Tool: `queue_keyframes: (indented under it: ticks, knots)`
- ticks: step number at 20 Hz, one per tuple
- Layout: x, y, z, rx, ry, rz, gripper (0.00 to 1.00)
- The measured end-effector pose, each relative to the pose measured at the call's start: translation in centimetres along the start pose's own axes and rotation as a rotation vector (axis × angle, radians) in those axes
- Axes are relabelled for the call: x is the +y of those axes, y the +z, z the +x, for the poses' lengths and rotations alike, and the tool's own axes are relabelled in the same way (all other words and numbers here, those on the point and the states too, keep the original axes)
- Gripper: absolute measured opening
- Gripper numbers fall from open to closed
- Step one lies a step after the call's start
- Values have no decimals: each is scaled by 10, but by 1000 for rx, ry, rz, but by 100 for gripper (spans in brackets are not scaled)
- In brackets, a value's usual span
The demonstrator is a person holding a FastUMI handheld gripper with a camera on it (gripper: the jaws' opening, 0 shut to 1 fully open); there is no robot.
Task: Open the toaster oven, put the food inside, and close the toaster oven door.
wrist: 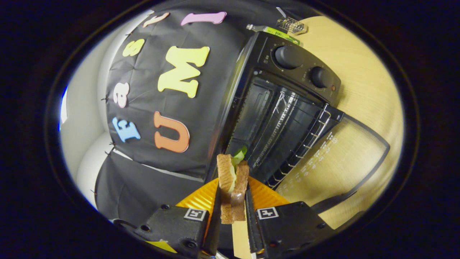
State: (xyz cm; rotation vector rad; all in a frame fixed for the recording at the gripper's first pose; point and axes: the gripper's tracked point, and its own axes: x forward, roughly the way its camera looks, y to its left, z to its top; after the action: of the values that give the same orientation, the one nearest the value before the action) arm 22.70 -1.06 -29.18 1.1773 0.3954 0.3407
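My claw point(233, 208) was clenched on the sandwich point(233, 187), one finger pressing each slice of toasted bread, with a bit of green lettuce poking out at the far end. The sandwich stood up between my fingers, lifted above an orange ridged plate point(266, 196) that lay just under and beyond the fingertips.

Just ahead of the sandwich stood the toaster oven point(287, 104), black, with its cavity open toward me. The view was rolled, so the oven looked tipped on its side. Inside I could see the wire rack point(305, 144) and dark walls. The glass door point(341, 154) hung fully down, flat out over the desk point(363, 72), pale wood showing through the pane, and its dark handle sat at the outer edge nearest my claw. Two round knobs point(289, 57) sat on the control panel beside the cavity.

Beyond the oven, at the far end of the desk, lay a small wire rack-like item point(290, 25) and a green-labelled object point(276, 32) that I could not identify.
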Motion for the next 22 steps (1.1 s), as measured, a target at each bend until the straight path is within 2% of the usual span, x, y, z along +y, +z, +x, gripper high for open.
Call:
queue_keyframes:
  ticks: [5,6,8,11,16,18,19,20,22]
  knots:
    - [-13,24,43,-185,-19,-35,38]
    - [-19,22,56,-184,-41,-35,38]
    - [-18,17,70,-167,-32,-14,38]
    - [-22,24,84,-217,-35,-33,38]
    - [-35,23,91,-230,-73,-55,40]
    - [-38,18,85,-212,-138,-125,44]
    - [-38,20,80,-215,-169,-175,51]
    - [-37,18,89,-210,-183,-195,52]
    - [-36,21,86,-218,-193,-149,58]
